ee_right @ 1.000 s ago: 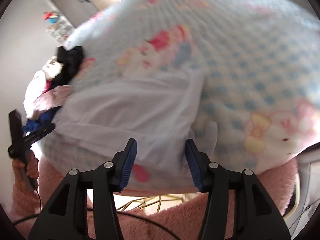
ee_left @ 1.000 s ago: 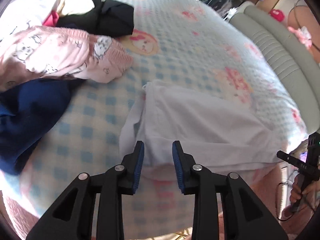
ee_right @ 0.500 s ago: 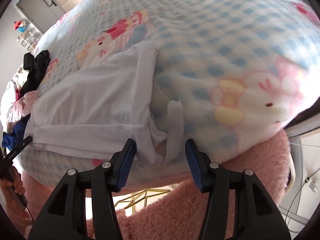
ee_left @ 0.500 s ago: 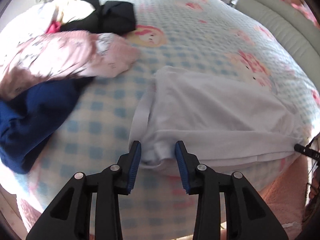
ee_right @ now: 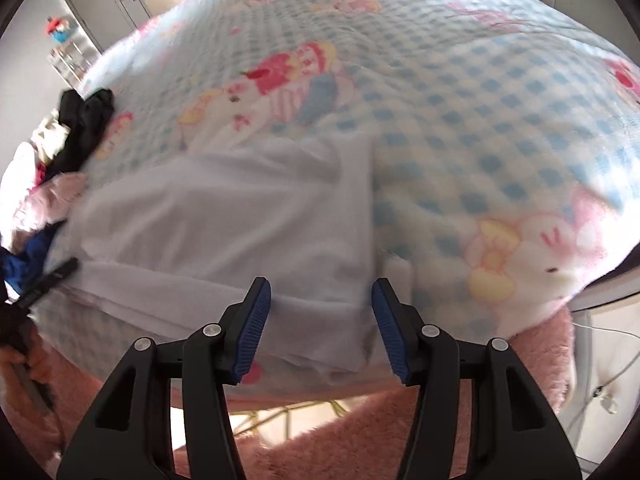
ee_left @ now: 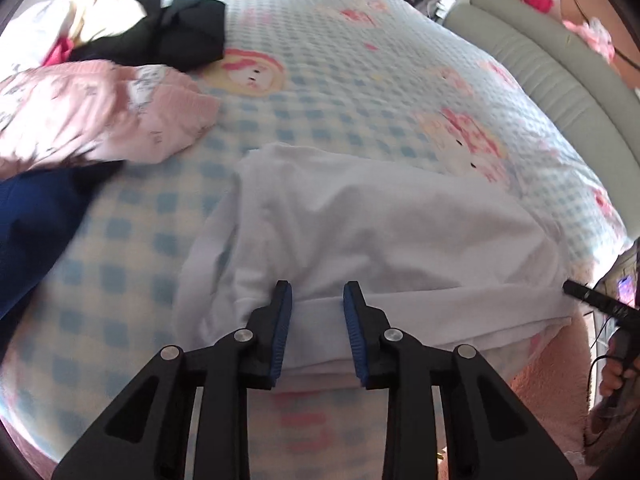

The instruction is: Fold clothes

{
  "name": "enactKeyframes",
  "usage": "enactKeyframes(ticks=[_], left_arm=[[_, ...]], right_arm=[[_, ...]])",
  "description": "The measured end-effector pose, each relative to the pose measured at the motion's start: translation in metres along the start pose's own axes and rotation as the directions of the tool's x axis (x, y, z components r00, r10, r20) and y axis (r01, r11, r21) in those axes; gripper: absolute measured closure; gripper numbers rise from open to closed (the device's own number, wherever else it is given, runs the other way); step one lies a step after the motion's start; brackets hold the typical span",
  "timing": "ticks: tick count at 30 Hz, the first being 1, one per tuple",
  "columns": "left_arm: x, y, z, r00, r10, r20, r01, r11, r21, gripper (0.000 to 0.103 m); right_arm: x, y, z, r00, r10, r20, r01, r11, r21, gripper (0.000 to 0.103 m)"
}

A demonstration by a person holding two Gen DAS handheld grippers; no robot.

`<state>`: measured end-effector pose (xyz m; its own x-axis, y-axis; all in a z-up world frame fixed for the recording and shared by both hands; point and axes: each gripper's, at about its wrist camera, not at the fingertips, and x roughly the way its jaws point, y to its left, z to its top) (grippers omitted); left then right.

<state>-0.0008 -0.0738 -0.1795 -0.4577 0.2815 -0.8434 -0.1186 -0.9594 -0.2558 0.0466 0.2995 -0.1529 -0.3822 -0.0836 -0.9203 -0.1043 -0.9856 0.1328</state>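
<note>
A white garment (ee_left: pixel 380 232) lies partly folded on the checked bedspread (ee_left: pixel 340 60), its near hem at the bed's front edge. My left gripper (ee_left: pixel 317 300) points down over the hem's left part. Its jaws are closing, with a fold of the white cloth between the blue pads, which do not visibly press it. In the right wrist view the same white garment (ee_right: pixel 240 220) spreads left of centre. My right gripper (ee_right: pixel 320 296) stands open above its near right corner, cloth under the gap. The other gripper's tip (ee_left: pixel 592 300) shows at the hem's right end.
A pile of clothes sits at the far left: a pink printed piece (ee_left: pixel 100 116), a dark blue one (ee_left: pixel 36 232), a black one (ee_left: pixel 180 36). A grey padded headboard (ee_left: pixel 560 92) runs along the right. Pink fluffy fabric (ee_right: pixel 360 432) hangs below the bed edge.
Both grippers have come down closer to the white garment's near hem. The left jaws have narrowed around the fold. The right jaws keep the same width.
</note>
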Motion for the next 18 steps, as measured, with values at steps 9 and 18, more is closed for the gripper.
enactKeyframes(ticks=[9, 18], left_arm=[[-0.023, 0.002, 0.003, 0.993, -0.079, 0.090, 0.081, 0.996, -0.024, 0.078], [-0.003, -0.058, 0.009, 0.945, -0.323, 0.049, 0.321, 0.946, 0.050, 0.074]], right_arm=[[-0.021, -0.029, -0.005, 0.996, 0.082, 0.024, -0.084, 0.992, 0.090, 0.040], [-0.004, -0.041, -0.011, 0.967, 0.251, -0.031, -0.242, 0.955, 0.173, 0.040]])
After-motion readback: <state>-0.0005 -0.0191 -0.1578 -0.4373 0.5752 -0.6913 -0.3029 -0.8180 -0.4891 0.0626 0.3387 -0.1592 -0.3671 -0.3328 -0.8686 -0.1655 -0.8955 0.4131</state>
